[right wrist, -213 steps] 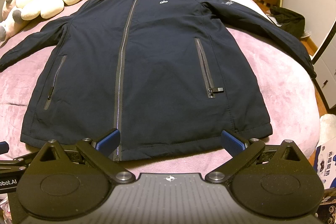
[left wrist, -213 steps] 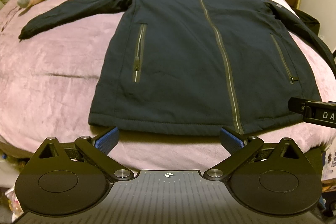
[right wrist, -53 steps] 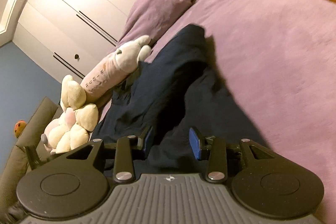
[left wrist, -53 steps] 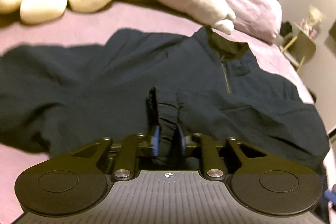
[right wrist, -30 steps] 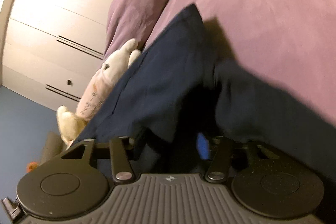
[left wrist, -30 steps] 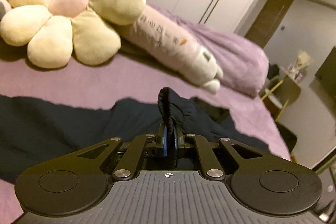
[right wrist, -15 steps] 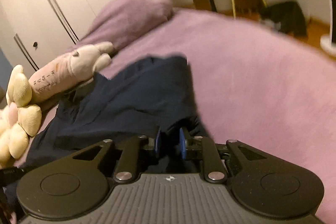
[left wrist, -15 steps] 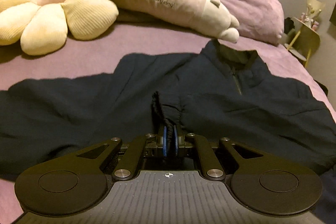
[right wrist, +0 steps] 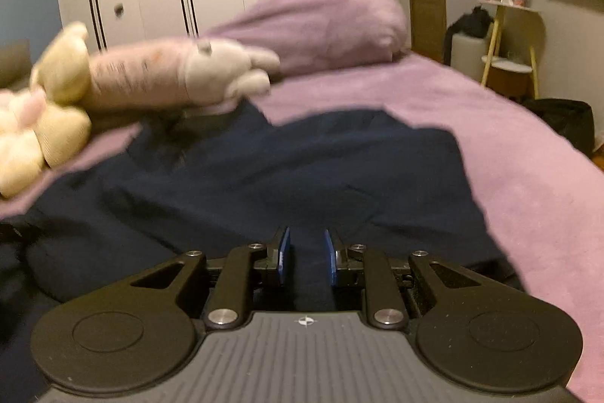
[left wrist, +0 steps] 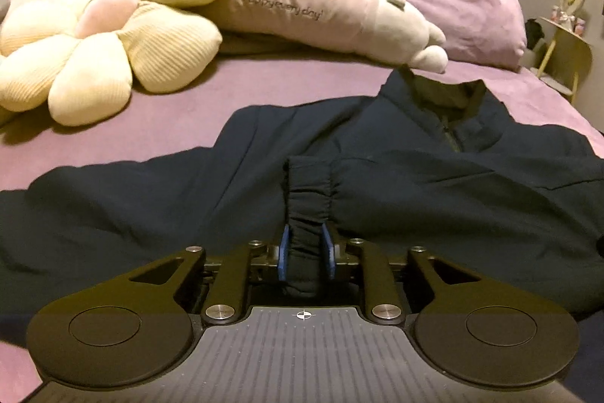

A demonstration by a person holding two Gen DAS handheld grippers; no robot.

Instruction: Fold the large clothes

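The dark navy jacket (left wrist: 396,176) lies on the purple bed with its collar (left wrist: 445,101) far from me. One sleeve is folded across the chest, and its gathered cuff (left wrist: 307,199) rests between the blue pads of my left gripper (left wrist: 305,252). Those jaws are opening, and the cuff lies slack on the jacket between them. In the blurred right wrist view, my right gripper (right wrist: 306,257) is shut on a strip of the jacket's other sleeve (right wrist: 309,274), over the crumpled jacket (right wrist: 302,169).
A cream flower cushion (left wrist: 105,36) and a long pink plush (left wrist: 321,10) lie by the purple pillow (left wrist: 464,10) at the head of the bed. Bare purple bedspread (right wrist: 528,195) spreads to the right. A small side table (right wrist: 509,63) stands past the bed.
The left gripper came down onto the jacket's chest with the cuff, and its pads have parted since half a second ago. The right gripper rolled level and swung across over the jacket.
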